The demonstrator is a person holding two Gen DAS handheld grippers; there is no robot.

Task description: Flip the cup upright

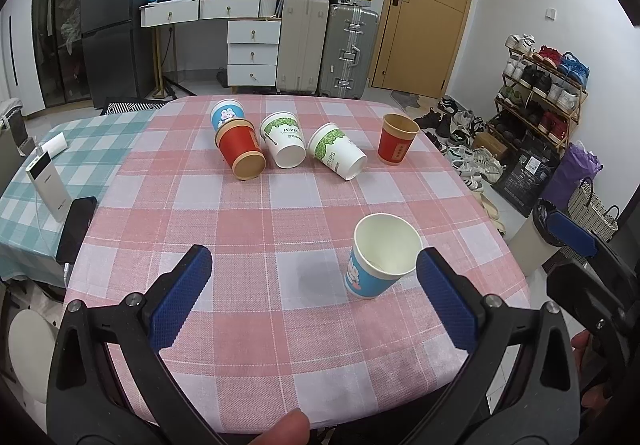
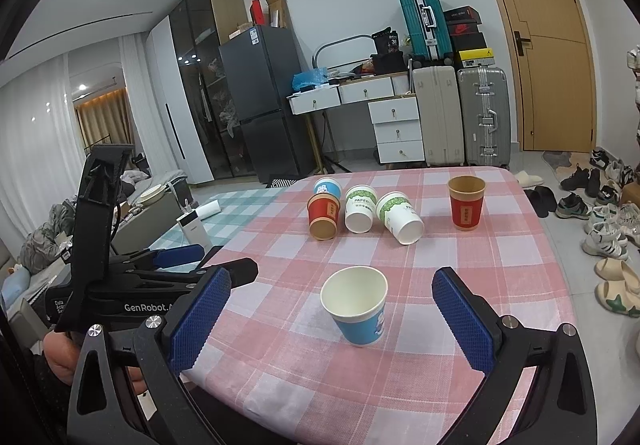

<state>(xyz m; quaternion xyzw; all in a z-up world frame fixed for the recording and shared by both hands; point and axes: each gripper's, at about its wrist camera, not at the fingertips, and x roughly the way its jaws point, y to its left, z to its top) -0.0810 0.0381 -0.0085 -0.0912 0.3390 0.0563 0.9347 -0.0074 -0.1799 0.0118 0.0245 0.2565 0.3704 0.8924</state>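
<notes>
A blue paper cup [image 1: 380, 257] stands upright near the front of the pink checked table [image 1: 256, 205]; in the right wrist view the cup [image 2: 358, 305] sits between and just beyond my right fingers. My left gripper [image 1: 312, 265] is open and empty, with the cup just inside its right finger. My right gripper [image 2: 332, 289] is open and empty. At the far side, a second blue cup [image 1: 227, 113], a red cup [image 1: 240, 151] and two white-green cups [image 1: 284, 139] [image 1: 338, 151] lie on their sides. Another red cup [image 1: 397, 139] stands upright.
A power bank [image 1: 46, 181] and a black phone [image 1: 76, 229] lie on the teal cloth at the left. Shoes and a shoe rack [image 1: 540, 85] stand on the floor to the right. Suitcases [image 1: 348, 49] and a drawer desk stand behind the table.
</notes>
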